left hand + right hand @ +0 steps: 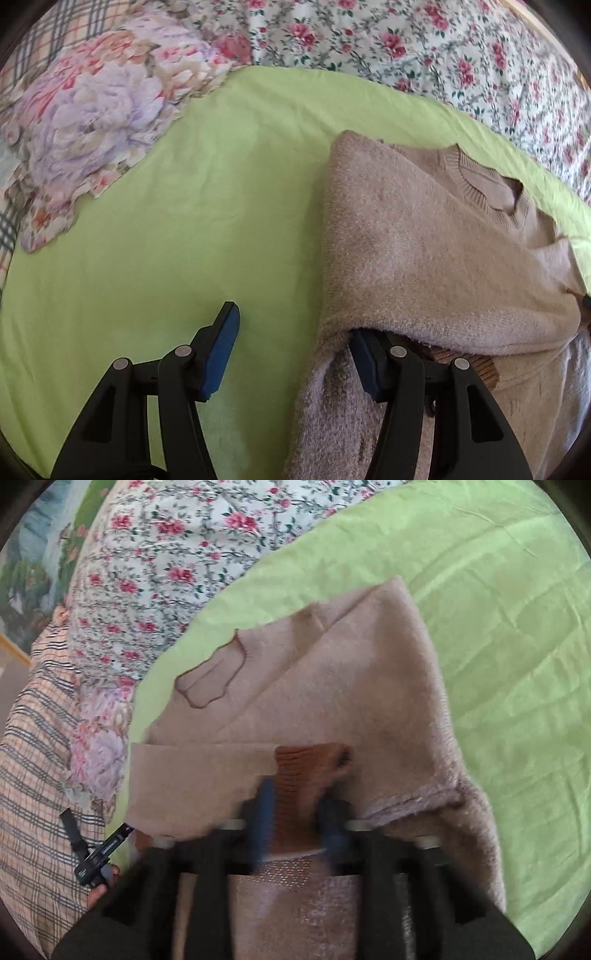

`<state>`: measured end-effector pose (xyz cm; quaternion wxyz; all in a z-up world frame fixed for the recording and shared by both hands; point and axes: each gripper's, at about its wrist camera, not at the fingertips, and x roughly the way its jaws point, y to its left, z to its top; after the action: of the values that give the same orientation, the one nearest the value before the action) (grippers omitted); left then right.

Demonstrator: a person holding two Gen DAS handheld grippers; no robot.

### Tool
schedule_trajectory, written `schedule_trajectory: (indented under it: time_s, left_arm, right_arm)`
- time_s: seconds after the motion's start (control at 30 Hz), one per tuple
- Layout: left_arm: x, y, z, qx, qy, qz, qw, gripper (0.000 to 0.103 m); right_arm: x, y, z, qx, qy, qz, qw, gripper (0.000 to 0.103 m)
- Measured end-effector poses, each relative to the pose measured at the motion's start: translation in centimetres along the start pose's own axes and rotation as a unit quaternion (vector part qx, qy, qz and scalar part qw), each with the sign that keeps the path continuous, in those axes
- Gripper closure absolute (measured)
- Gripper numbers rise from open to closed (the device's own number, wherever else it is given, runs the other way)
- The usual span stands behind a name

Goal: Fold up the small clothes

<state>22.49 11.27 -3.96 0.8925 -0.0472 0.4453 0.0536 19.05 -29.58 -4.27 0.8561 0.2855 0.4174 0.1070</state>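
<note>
A beige fuzzy sweater (pixel 424 240) lies folded on the green sheet (pixel 184 221), its ribbed collar (pixel 476 184) toward the far right. My left gripper (pixel 291 321) stands open at the sweater's near left corner. Its right finger (pixel 365 365) is tucked under the hem, and its left finger (pixel 221 350) is over bare sheet. In the right wrist view the sweater (pixel 332 683) fills the middle. My right gripper (pixel 297 818) is blurred, and its blue pads close on the sleeve's brown ribbed cuff (pixel 306 764), which fills the gap between them.
A rose-print quilt (pixel 406 44) borders the sheet at the back. A peony-print cloth (pixel 92 110) and plaid fabric (pixel 37 775) lie to one side. A hand on a black handle (pixel 99 860) shows at the right view's lower left. Bare green sheet (pixel 517 664) spreads to the right.
</note>
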Motion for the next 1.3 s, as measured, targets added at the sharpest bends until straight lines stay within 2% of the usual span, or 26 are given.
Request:
schedule_trajectory:
  time_s: [0.03,0.07,0.13,0.2,0.27,0.33,0.37,0.47,0.5,0.53,0.57,0.6,0.63,0.67,0.73,0.87,0.93,1.0,1.03,1.07,1.1,1.13,1.23,1.3]
  left_arm:
    - [0.2,-0.1,0.1,-0.001,0.002,0.006,1.0000,0.042]
    - [0.3,0.0,0.1,-0.003,0.003,0.010,0.9999,0.042]
    - [0.1,0.0,-0.1,-0.006,-0.002,0.016,0.9999,0.042]
    - [-0.1,0.1,-0.4,-0.011,-0.007,0.019,0.9997,0.042]
    - [-0.1,0.1,-0.7,-0.014,-0.006,0.017,0.9997,0.041]
    - [-0.2,-0.1,-0.7,-0.011,-0.006,0.020,0.9997,0.041]
    - [-0.3,-0.2,-0.8,-0.009,-0.008,0.021,0.9997,0.041]
    - [-0.4,0.2,-1.0,-0.014,-0.013,0.016,0.9997,0.041]
    - [-0.3,0.3,-1.0,-0.017,-0.014,0.014,0.9997,0.041]
    - [-0.3,0.3,-1.1,-0.021,-0.016,0.013,0.9996,0.041]
    - [-0.4,0.3,-1.3,-0.024,-0.018,0.014,0.9994,0.041]
    - [-0.5,0.2,-1.3,-0.025,-0.019,0.015,0.9994,0.041]
    - [-0.5,0.2,-1.4,-0.027,-0.022,0.016,0.9993,0.041]
    - [-0.6,0.2,-1.5,-0.030,-0.024,0.015,0.9991,0.041]
    - [-0.8,0.3,-1.7,-0.034,-0.030,0.013,0.9989,0.041]
    - [-1.0,0.8,-1.9,-0.047,-0.035,-0.004,0.9983,0.041]
    - [-1.0,1.0,-2.0,-0.051,-0.037,-0.012,0.9979,0.041]
    - [-1.0,1.2,-2.0,-0.053,-0.041,-0.020,0.9975,0.041]
    - [-1.0,1.3,-2.0,-0.055,-0.042,-0.025,0.9973,0.041]
    - [-0.9,1.6,-2.0,-0.059,-0.043,-0.035,0.9967,0.041]
    - [-0.8,1.8,-2.1,-0.063,-0.044,-0.040,0.9962,0.041]
    - [-0.8,1.9,-2.1,-0.067,-0.046,-0.046,0.9956,0.041]
    - [-1.0,2.2,-2.1,-0.070,-0.054,-0.072,0.9934,0.042]
    - [-1.4,2.5,-2.1,-0.069,-0.055,-0.106,0.9904,0.042]
  right_arm:
    - [0.1,0.4,-0.1,-0.012,0.009,-0.010,1.000,0.081]
    - [0.1,0.9,-0.2,-0.027,0.019,-0.014,0.999,0.098]
    - [-1.8,1.3,-0.1,-0.022,-0.005,0.025,0.999,0.097]
    - [-3.4,1.4,0.0,-0.025,-0.025,0.018,0.999,0.097]
    - [-3.2,0.7,0.2,-0.014,-0.008,-0.019,1.000,0.097]
    - [-1.8,0.0,0.2,-0.019,0.036,-0.084,0.996,0.095]
    - [-1.6,-0.4,0.1,-0.015,0.042,-0.109,0.993,0.095]
    - [-4.1,1.4,0.3,-0.012,-0.029,-0.110,0.993,0.094]
    - [-4.7,3.0,0.6,-0.029,-0.049,-0.088,0.995,0.089]
    - [-4.7,4.7,1.0,-0.043,-0.054,-0.061,0.996,0.072]
    - [-4.0,6.6,1.6,-0.056,-0.043,-0.015,0.997,0.059]
    - [-3.0,7.8,2.0,-0.064,-0.026,0.033,0.997,0.033]
    - [-1.5,9.5,2.5,-0.072,-0.007,0.080,0.994,0.027]
    - [0.2,11.5,3.0,-0.081,0.011,0.113,0.990,0.027]
    - [5.7,16.1,4.6,-0.105,0.073,0.170,0.977,0.027]
    - [15.2,22.4,6.3,-0.139,0.156,0.199,0.957,0.027]
    - [19.2,24.3,6.0,-0.162,0.199,0.182,0.949,0.027]
    - [23.5,25.7,5.1,-0.179,0.256,0.146,0.939,0.027]
    - [25.1,26.4,4.6,-0.172,0.291,0.156,0.928,0.026]
    - [26.9,27.0,3.7,-0.153,0.333,0.196,0.909,0.026]
    - [27.5,27.4,3.4,-0.147,0.344,0.215,0.902,0.026]
    - [28.1,27.9,3.2,-0.143,0.343,0.226,0.901,0.026]
    - [29.6,28.7,3.4,-0.093,0.317,0.271,0.904,0.026]
    - [29.9,28.3,4.2,-0.044,0.281,0.310,0.907,0.026]
